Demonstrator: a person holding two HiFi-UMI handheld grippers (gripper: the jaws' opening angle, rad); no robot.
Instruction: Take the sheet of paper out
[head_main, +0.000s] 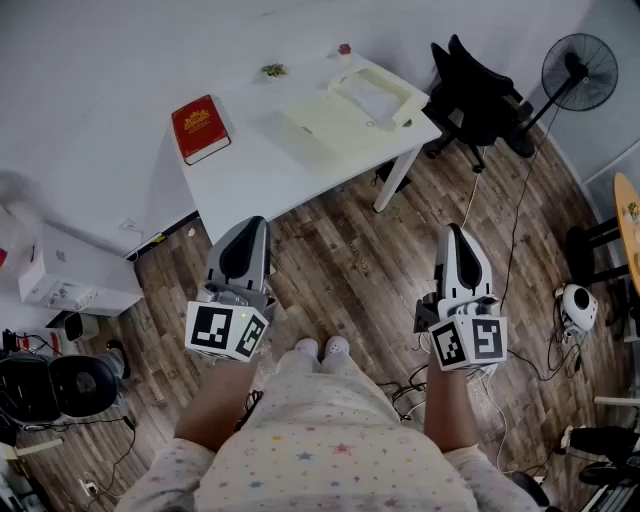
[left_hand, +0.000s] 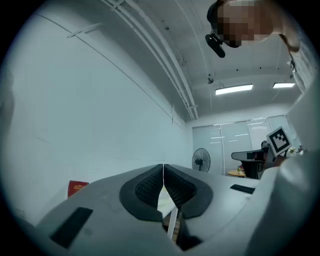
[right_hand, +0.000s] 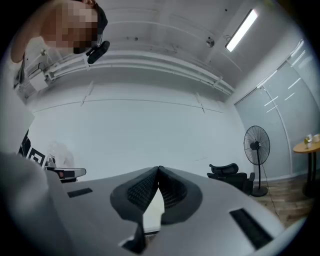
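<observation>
left gripper (head_main: 254, 225), right gripper (head_main: 452, 232): pressed together, empty. folder (head_main: 345, 112), probably holding the sheet, lies well ahead, right of red book (head_main: 200, 128).

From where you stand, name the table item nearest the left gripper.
The red book, at the table's left end; the folder lies farther right.

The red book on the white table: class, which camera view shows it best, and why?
The head view: the red book lies in full on the table, cover up. The left gripper view catches only a red sliver of it, low at the left. The right gripper view does not show it.
</observation>
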